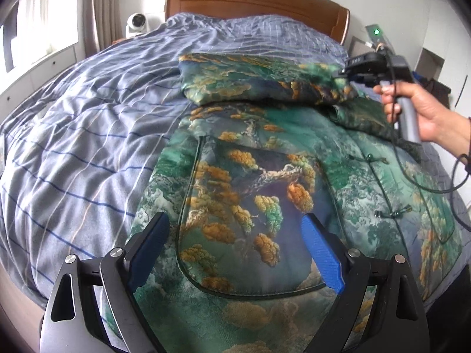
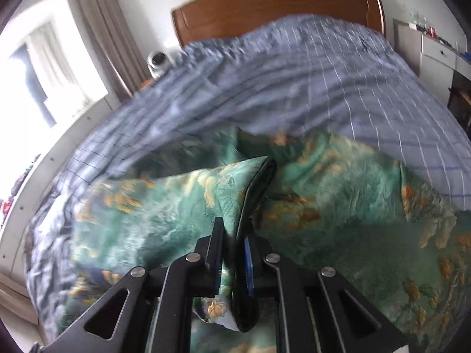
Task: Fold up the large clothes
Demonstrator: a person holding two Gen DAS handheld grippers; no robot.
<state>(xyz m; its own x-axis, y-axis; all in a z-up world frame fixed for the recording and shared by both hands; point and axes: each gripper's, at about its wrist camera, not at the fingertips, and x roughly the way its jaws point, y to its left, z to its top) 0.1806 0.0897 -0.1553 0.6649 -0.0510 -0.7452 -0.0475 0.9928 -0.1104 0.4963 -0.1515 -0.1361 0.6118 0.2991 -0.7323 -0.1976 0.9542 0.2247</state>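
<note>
A padded jacket with a green and gold pattern lies spread on the bed, a piped pocket facing me. My left gripper hovers just above that pocket, open, with nothing pinched between its blue pads. A sleeve lies folded across the jacket's far part. At the right of the left wrist view, a hand holds my right gripper at the sleeve's end. In the right wrist view my right gripper is shut on a dark-piped edge of the jacket, lifted off the bed; this view is blurred by motion.
A blue-grey striped duvet covers the bed, with a wooden headboard behind. A white camera stands by the bed's far left corner. A black cable hangs from the right gripper over the jacket. Furniture stands at the right.
</note>
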